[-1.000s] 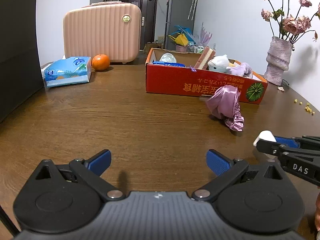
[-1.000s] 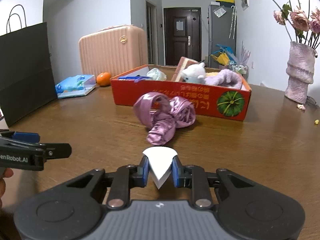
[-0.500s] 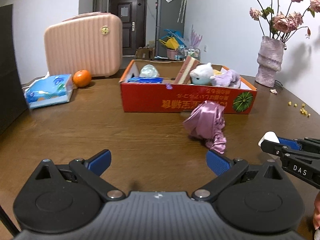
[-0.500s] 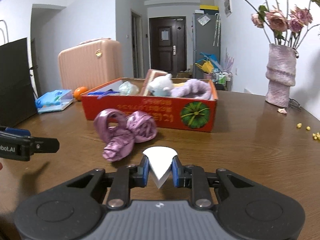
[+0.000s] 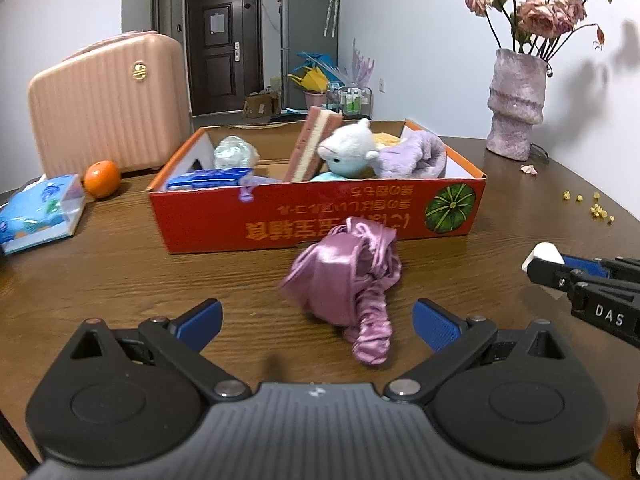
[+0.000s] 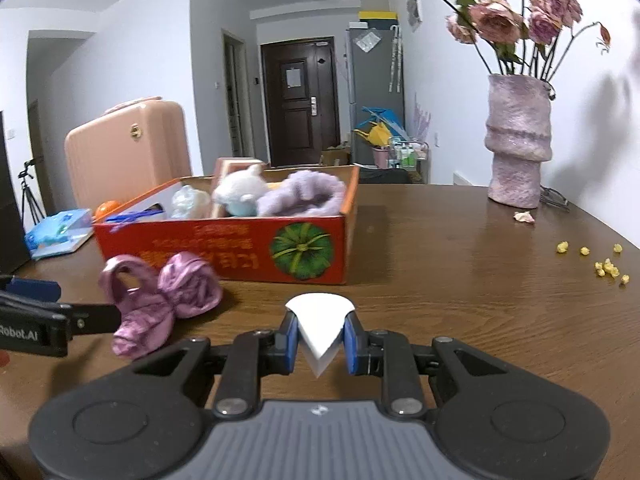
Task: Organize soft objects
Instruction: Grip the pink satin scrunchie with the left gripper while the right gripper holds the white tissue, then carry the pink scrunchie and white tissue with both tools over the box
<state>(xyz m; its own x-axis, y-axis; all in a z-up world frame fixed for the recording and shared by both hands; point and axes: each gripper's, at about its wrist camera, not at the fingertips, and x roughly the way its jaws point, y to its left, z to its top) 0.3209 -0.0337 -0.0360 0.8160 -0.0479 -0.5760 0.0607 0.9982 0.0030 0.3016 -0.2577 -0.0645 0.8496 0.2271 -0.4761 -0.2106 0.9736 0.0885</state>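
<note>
Step in hand looks like picking up the pink satin cloth point(image 5: 348, 284) — it lies bunched on the table point(image 5: 120, 280), just near of the red box point(image 5: 316, 220), not in it. Left gripper point(image 5: 318, 320) jaws wide, empty, the cloth roughly centred ahead. Right gripper point(image 6: 319, 334) clamped on a white wedge piece point(image 6: 320, 320), so it can't help. Best: lower left over the thickest bunch, pinch deep so the slippery satin doesn't slide, then lift clear of the box wall
</note>
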